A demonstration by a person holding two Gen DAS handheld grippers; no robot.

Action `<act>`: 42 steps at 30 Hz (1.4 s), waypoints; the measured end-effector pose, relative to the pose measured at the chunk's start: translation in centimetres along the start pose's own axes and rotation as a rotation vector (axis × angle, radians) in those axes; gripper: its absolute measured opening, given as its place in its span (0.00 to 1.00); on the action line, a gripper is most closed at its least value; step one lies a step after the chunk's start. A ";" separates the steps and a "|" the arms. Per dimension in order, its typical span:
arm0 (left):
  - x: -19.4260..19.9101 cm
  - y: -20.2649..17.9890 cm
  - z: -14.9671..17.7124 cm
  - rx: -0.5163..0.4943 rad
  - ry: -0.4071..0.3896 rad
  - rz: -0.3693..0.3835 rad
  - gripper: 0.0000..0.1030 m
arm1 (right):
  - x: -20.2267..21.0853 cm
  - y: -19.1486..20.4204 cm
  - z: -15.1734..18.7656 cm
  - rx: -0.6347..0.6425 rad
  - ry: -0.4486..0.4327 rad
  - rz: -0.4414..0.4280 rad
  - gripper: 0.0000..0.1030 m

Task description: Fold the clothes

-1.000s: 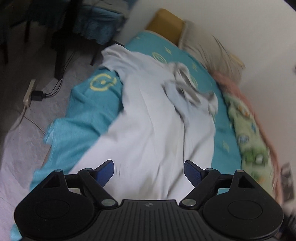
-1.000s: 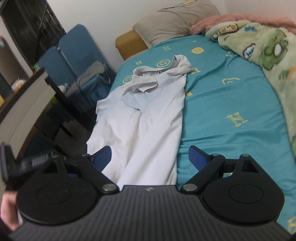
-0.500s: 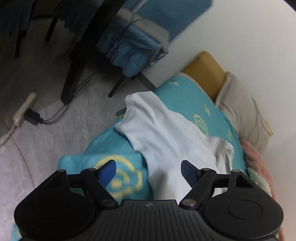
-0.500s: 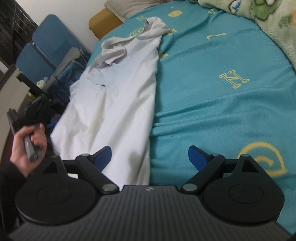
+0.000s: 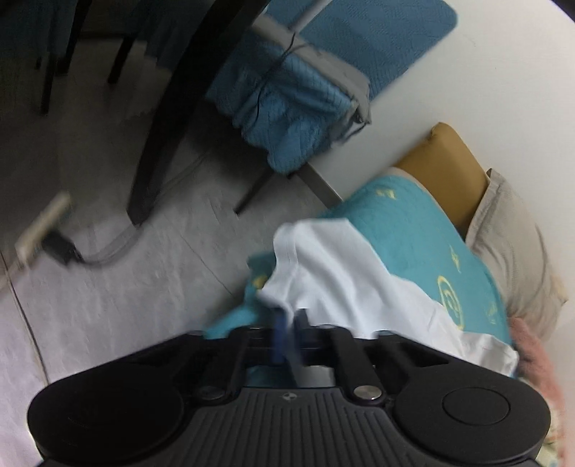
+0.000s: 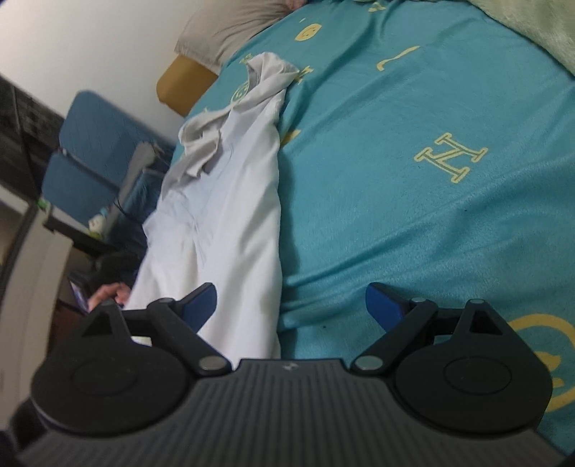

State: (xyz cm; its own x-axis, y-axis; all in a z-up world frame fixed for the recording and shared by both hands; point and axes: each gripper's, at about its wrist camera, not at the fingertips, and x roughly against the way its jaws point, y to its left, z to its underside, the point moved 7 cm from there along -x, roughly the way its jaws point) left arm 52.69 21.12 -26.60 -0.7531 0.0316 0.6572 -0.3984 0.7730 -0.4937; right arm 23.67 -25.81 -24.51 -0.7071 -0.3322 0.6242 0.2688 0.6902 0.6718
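Observation:
A white shirt (image 6: 230, 215) lies lengthwise on the teal bedsheet (image 6: 413, 179), its grey collar toward the pillows. In the left wrist view my left gripper (image 5: 287, 336) is shut on the edge of the white shirt (image 5: 341, 280) at the bed's side, with the cloth pinched between the blue pads. My right gripper (image 6: 291, 305) is open and empty. It hovers low over the shirt's near end, with its left finger over the cloth and its right finger over bare sheet.
A blue chair (image 5: 298, 118) draped with blue and grey cloth stands by the wall beside the bed. A dark table leg (image 5: 169, 118) and a power strip with cable (image 5: 46, 230) are on the grey floor. Pillows (image 5: 514, 251) and a fleece blanket (image 6: 532, 25) lie at the bed's head and far side.
My left gripper moved to the shirt's edge at the bedside and closed on it. My right gripper dropped lower and closer to the shirt's near end, staying open.

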 end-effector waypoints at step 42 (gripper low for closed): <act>30.2 -21.0 23.3 -0.811 -0.006 0.191 0.62 | 4.4 2.6 -2.6 0.326 -0.205 0.038 0.89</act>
State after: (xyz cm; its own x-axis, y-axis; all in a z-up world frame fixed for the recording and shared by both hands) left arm 26.10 -8.97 -9.65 -0.7729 0.2073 0.5997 0.2359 0.9713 -0.0316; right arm 22.95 -27.21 -18.97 -0.8254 -0.1897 0.5318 0.0989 0.8787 0.4670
